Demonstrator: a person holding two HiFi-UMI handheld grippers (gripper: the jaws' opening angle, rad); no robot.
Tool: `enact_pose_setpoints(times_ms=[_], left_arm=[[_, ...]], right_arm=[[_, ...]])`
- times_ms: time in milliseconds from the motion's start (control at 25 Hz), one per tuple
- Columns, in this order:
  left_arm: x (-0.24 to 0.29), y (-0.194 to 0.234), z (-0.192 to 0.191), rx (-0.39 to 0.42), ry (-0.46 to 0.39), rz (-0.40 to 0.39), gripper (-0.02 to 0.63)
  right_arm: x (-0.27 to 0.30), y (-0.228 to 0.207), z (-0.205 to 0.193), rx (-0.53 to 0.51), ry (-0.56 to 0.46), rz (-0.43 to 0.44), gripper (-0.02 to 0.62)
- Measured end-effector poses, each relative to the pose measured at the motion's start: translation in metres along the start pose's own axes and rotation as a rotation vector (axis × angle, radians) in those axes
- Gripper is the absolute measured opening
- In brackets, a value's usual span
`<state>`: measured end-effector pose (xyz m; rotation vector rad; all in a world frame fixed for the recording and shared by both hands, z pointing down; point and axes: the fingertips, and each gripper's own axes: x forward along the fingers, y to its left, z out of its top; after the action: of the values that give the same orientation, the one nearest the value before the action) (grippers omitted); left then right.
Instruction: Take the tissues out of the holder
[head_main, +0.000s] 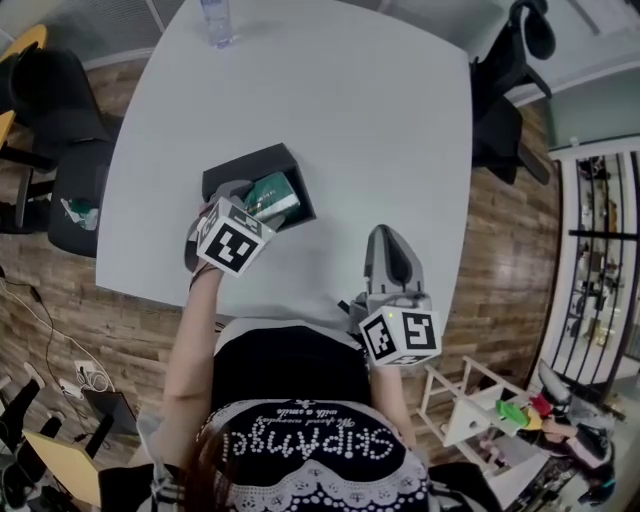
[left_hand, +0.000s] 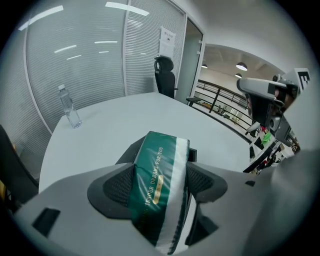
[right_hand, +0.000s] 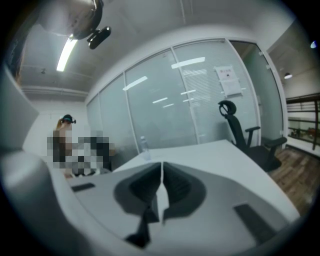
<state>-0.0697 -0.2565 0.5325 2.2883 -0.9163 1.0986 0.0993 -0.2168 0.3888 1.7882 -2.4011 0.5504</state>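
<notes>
Two tools share the work here, and only the left one is loaded. At the left of the head view, past the dark chairs (head_main: 70, 150), the white worktop (head_main: 330, 110) carries a black open-topped holder (head_main: 245, 165) left of centre. The left tool (head_main: 245, 203) reaches down into it from the lower left, its pads pinching the tissue pack (head_main: 272, 196) by both long sides. In the left gripper view the pack's long axis runs straight away along the line of the jaws. Its near end sits between the pads, and its far end hangs over the holder, whose dark rim shows on either side. The way out therefore looks to be upward and back toward the person. Whether the far end has cleared the rim I cannot tell. The wrapper is green with a white band, and gold print along it reads "TENDER DREAMS FOR YOU", the first letters creased. A sheet on the glass wall is too small to read. A water bottle (head_main: 217, 22) stands well apart at the upper edge. Further right, the right tool (head_main: 385, 240) hovers near the worktop's near edge, jaws pressed together on nothing. It sits well apart from the holder, so the left hand is the nearer one.
</notes>
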Motion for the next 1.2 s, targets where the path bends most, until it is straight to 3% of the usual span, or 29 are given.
enact_pose_setpoints(times_ms=[360,760,1200], left_arm=[[-0.056,0.003,0.04,-0.062,-0.231,0.036,0.354],[-0.125,0.016,0.075,-0.088,-0.47,0.163,0.354],[-0.196,0.012,0.089,-0.073,-0.702,0.25,0.354]], right_arm=[[-0.011,0.0,0.013,-0.025,-0.038,-0.015,0.035],[-0.026,0.0,0.027,-0.044,-0.08,-0.027,0.035],[-0.052,0.012,0.033,-0.058,-0.124,-0.065,0.035]])
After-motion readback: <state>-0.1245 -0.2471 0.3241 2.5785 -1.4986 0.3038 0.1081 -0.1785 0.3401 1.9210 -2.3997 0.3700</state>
